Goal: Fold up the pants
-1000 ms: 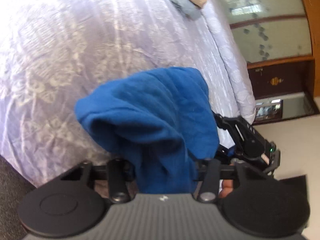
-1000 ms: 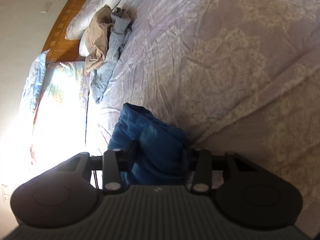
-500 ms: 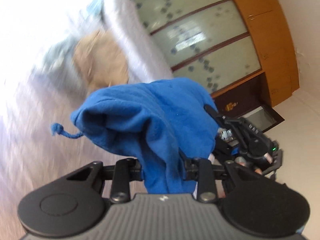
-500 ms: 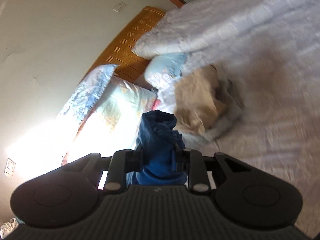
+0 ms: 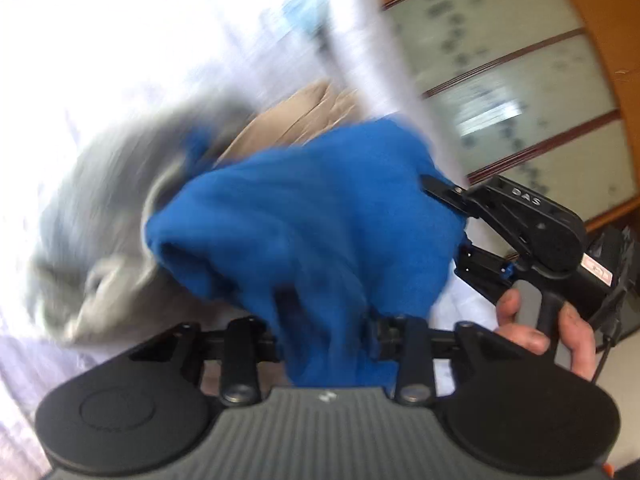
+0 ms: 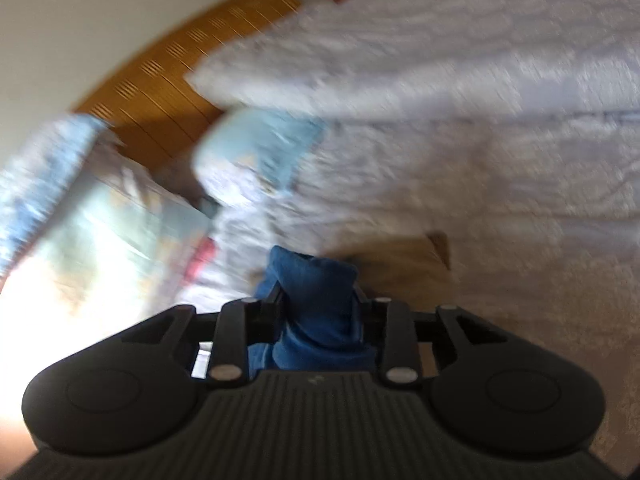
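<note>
Both grippers share one bundle of blue pants (image 5: 312,216), which hangs in the air between them above the bed rather than lying on it. The left gripper (image 5: 324,320) has a thick bunch of the fleece-like cloth gathered between its jaws, and the right gripper (image 6: 320,304) pinches another bunch the same way; in each case the jaws have just been easing apart, yet the cloth still fills the gap and looks clamped. Holding the garment at two points seems meant to carry it as one compact load and keep loose ends from trailing. In the left wrist view the right gripper's black body reaches in from the right side, with the person's hand (image 5: 560,324) wrapped round its handle. Just beyond the blue bundle lie a tan garment (image 5: 296,116) and a grey garment (image 5: 120,200), heaped near the head end of the bed, so that corner is crowded. The pale patterned bedspread (image 6: 500,168) opens out wide toward the right of the right wrist view, and that bare stretch looks like the better room for laying the pants flat. Pillows (image 6: 256,148) and the wooden headboard (image 6: 180,80) close off the far edge. Heavy blur hides finer detail.
</note>
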A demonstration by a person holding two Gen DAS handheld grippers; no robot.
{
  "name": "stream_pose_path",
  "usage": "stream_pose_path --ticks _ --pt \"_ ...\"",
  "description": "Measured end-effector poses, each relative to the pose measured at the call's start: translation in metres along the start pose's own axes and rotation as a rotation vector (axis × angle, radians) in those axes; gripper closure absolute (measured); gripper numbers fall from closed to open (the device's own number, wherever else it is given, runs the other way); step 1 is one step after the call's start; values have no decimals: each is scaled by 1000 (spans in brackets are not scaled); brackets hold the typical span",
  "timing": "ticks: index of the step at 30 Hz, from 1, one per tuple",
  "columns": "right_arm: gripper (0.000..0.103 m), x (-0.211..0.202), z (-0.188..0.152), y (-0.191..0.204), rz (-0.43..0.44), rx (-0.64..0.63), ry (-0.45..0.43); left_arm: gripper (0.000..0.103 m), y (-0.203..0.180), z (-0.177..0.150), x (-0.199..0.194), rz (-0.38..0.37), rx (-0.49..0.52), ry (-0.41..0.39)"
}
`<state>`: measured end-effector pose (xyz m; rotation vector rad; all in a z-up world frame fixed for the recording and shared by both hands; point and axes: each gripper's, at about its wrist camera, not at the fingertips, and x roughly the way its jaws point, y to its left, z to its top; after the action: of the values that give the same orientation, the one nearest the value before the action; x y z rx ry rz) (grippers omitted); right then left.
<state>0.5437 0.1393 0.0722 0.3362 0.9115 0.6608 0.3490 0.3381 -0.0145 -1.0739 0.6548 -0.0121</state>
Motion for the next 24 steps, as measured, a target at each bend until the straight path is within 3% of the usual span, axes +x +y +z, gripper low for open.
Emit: stream_pose_path --ticks 2,4,6,8,10,13,17,24 --pt "61 24 -22 -17 -37 -18 -28 60 20 -2 5 -114 -60 -9" --pt "60 23 -23 -25 3 1 -44 59 23 -3 2 -129 -51 -15" --pt "57 13 -16 -24 24 -23 -26 57 16 -8 -2 -97 -21 -24" --pt "49 -13 -7 -21 38 -1 -69 50 0 -14 -21 -48 17 -22" --pt "47 -54 -2 -22 41 51 -146 50 -16 -26 -56 -43 89 -43" --pt "47 -124 -24 -29 52 30 -186 45 -37 -52 -109 -33 188 -74" --pt "47 -213 -109 -53 -14 -24 -142 45 -66 -114 -159 38 316 -26" --pt "46 -345 -280 -96 -152 130 -67 44 -107 -268 -198 237 616 122"
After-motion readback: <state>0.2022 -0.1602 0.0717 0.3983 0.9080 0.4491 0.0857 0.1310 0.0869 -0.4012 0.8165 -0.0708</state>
